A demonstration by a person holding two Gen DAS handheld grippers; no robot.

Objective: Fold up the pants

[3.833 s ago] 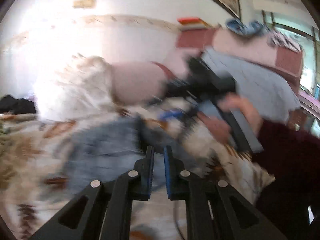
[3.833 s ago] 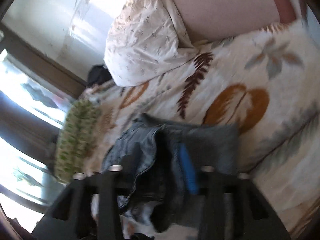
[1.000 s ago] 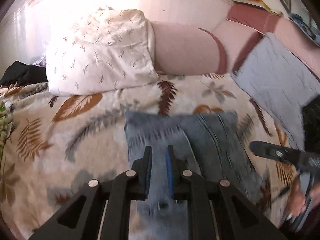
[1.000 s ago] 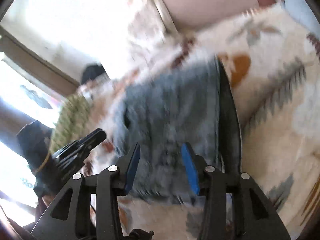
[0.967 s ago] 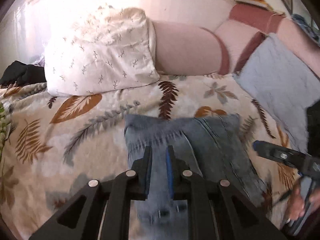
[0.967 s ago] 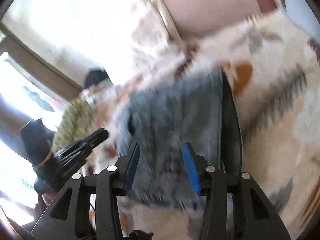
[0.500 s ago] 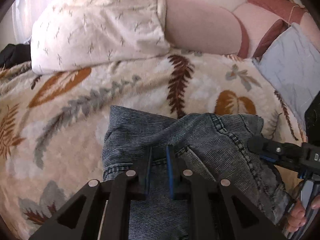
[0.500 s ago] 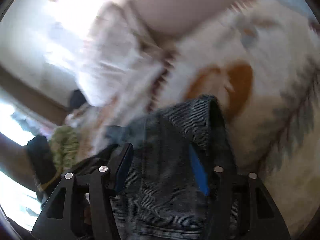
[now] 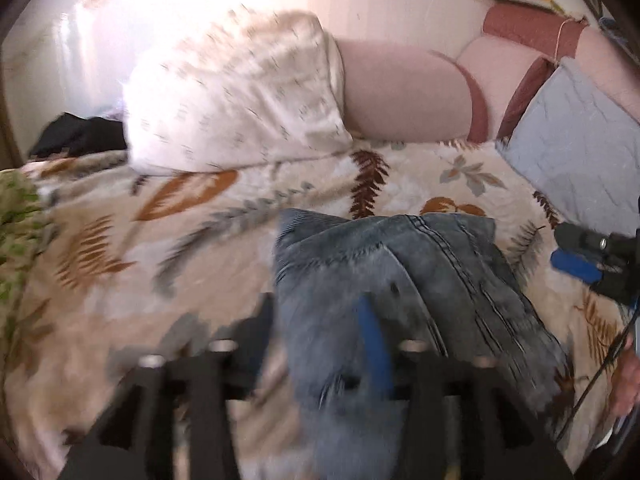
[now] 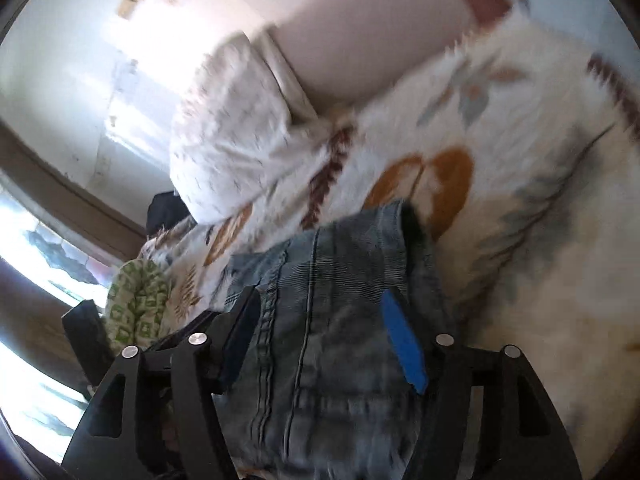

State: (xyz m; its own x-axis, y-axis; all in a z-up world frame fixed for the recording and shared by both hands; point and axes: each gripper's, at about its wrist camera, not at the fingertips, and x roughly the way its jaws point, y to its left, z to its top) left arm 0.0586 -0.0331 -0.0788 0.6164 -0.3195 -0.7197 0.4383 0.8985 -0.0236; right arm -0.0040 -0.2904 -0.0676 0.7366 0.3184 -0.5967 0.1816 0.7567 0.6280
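Left wrist view: your left tool, which half a second ago was pinched nearly shut on the denim, now has its jaws opening, the two fingers spread either side of the near edge of the pants with no pad pressing on the cloth. The pants lie as a compact folded bundle on the leaf-print bedspread, below the white pillow and left of the grey cushion; your right tool shows at the right edge of this view, clear of the bundle. Right wrist view: your right tool is likewise opening, wider than a second ago, its blue pad and dark finger standing apart over the denim without clamping it. Both releases together suggest that the fold has just been laid down and let go; heavy motion blur leaves the bundle's near edge unclear, so whether a further fold or smoothing remains cannot be told.
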